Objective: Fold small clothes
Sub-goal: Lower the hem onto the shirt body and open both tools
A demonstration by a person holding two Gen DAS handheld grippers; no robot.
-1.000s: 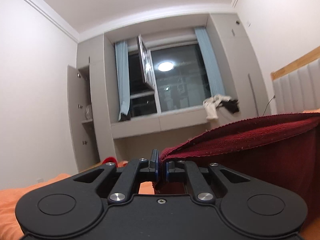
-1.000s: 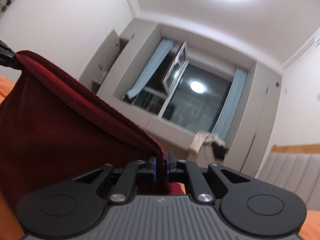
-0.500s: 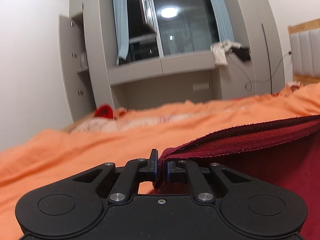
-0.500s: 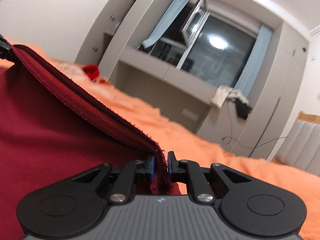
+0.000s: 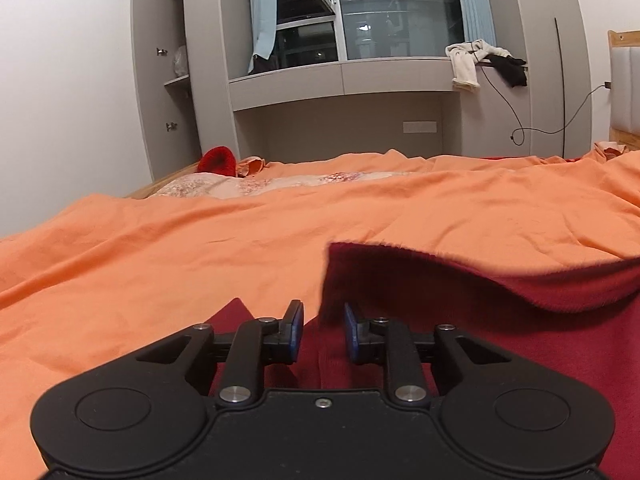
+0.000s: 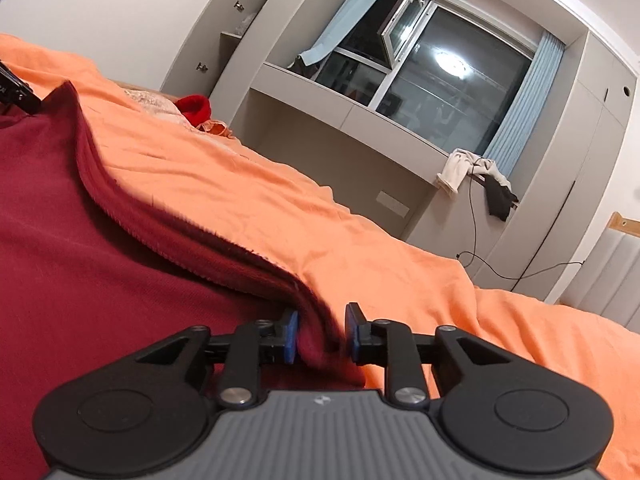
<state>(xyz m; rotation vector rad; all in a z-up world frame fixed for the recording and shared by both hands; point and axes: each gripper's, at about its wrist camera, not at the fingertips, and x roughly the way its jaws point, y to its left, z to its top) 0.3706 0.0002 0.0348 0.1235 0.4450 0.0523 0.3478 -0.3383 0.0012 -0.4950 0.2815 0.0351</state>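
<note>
A dark red garment (image 5: 500,320) lies on the orange bedspread (image 5: 200,248), its thick hem edge curling up in front of both grippers. My left gripper (image 5: 322,330) is open, jaws apart, with the garment's corner loose between the pads. My right gripper (image 6: 322,334) is open too, with the garment's (image 6: 100,240) hem edge lying slack between its pads. The left gripper's tip (image 6: 16,90) shows at the far left of the right wrist view.
The bedspread (image 6: 400,248) spreads ahead. A bright red item (image 5: 218,160) lies at the bed's far corner. Beyond are a grey window bench with draped clothes (image 5: 480,60), an open cabinet (image 5: 164,80), a cable (image 5: 520,128) and a padded headboard (image 5: 626,88).
Both grippers came down from holding the garment up in the air to the bed. Both have opened and let go of the hem, which now rests on the bedspread.
</note>
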